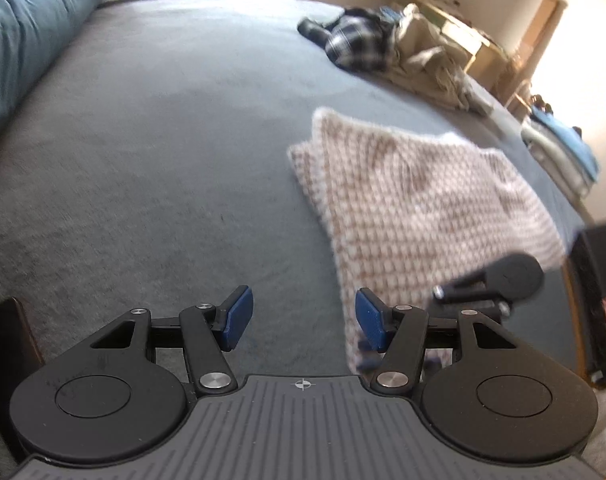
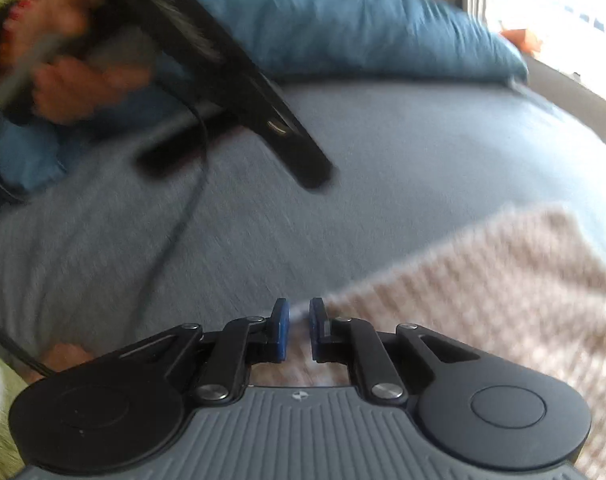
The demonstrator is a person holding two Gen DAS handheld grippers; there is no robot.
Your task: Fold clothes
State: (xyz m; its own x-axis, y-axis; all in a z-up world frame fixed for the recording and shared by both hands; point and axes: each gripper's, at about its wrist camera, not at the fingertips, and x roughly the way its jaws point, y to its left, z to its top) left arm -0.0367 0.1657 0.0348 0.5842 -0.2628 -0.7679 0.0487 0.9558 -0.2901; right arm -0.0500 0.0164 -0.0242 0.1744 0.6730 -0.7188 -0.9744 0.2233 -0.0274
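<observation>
My left gripper [image 1: 303,318] hangs jaws apart beside the folded knit sweater [image 1: 419,200]; my right gripper [image 2: 299,330], over its edge, is nearly closed on nothing.

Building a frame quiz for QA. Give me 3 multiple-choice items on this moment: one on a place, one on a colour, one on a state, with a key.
1. Where does the folded knit sweater lie relative to the left gripper?
A. ahead and to its right
B. far to its left
C. clamped between its pads

2. What colour is the duvet along the edge of the bed?
A. red
B. teal blue
C. white

3. How does the left gripper stand?
A. shut on the sweater
B. shut on nothing
C. open, holding nothing

Key: A, the sweater fills the right half of the left wrist view; B, the bunched cover is teal blue; C, the blue pads stand wide apart with bare bed between them.
</observation>
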